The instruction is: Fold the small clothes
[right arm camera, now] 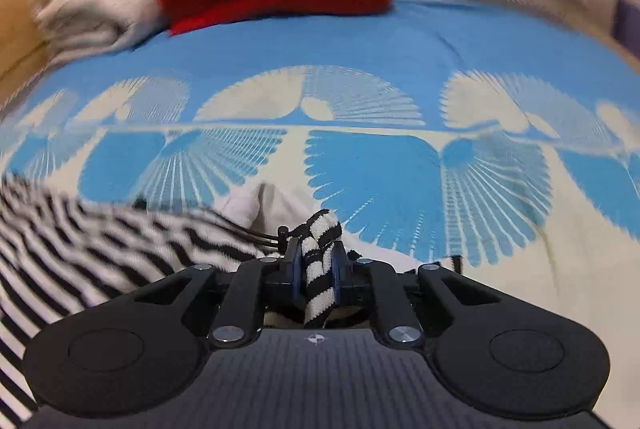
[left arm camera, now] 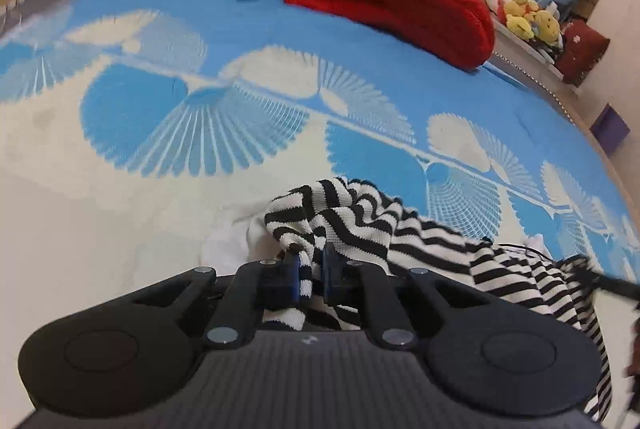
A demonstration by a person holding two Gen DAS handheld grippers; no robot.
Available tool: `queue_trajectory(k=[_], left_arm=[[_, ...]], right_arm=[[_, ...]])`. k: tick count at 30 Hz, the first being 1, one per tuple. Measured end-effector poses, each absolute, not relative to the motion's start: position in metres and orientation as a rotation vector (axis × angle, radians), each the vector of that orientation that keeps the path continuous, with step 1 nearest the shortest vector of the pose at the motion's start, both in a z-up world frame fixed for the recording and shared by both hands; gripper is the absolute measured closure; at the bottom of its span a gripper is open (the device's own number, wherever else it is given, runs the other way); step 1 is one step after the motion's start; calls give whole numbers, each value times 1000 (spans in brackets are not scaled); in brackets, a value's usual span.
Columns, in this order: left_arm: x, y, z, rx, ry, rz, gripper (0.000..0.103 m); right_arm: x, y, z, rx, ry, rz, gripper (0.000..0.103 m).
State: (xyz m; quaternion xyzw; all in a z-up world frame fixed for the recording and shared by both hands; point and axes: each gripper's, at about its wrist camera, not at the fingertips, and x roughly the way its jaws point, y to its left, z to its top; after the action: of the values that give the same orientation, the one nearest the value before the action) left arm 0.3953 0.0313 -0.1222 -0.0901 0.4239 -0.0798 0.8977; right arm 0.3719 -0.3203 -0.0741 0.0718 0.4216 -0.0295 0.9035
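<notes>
We see each hand-held gripper, left (left arm camera: 311, 271) and right (right arm camera: 317, 263), clenched on a bunched edge of a black-and-white striped garment (left arm camera: 400, 233) lying on the blue-patterned bed (left arm camera: 160, 149).

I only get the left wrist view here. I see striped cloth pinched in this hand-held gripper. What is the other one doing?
Observer: The right hand-held gripper is also shut on the striped garment, pinching a bunched striped corner between its fingers.
Operator: Is anything else tangled near it?
Observer: Yes, a thin black cord with a small knob end lies just left of those fingers, on the cloth.
Operator: And beneath the stripes?
Observer: From the right wrist view, white fabric shows just beyond the pinched corner, lying on the blue and cream bed cover.
</notes>
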Motion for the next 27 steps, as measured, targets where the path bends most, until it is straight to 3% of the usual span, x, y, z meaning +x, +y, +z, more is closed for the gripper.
queue_trajectory(k=[6, 10, 12, 13, 14, 16, 18, 19, 21, 27], left_arm=[[394, 28, -107, -148, 875, -147, 93], [409, 34, -127, -197, 905, -88, 92], [414, 32, -139, -173, 907, -45, 90], [415, 31, -143, -175, 909, -40, 89], [416, 30, -145, -179, 909, -39, 86], [414, 26, -142, -163, 890, -27, 72], [411, 25, -135, -143, 866, -34, 45], [409, 26, -131, -136, 856, -46, 39], [402, 29, -123, -131, 835, -61, 21], [368, 42, -107, -91, 813, -114, 19]], right_arm=[[348, -349, -9, 392, 788, -81, 91], [359, -363, -26, 517, 680, -154, 89], [374, -359, -61, 488, 638, -175, 77], [376, -357, -79, 467, 620, -195, 61], [378, -357, -90, 445, 650, -224, 53], [378, -362, -96, 482, 706, -258, 53], [368, -377, -80, 563, 657, -206, 47], [362, -384, -71, 582, 621, -200, 40], [343, -399, -53, 585, 571, -224, 36], [292, -415, -43, 402, 701, -211, 37]])
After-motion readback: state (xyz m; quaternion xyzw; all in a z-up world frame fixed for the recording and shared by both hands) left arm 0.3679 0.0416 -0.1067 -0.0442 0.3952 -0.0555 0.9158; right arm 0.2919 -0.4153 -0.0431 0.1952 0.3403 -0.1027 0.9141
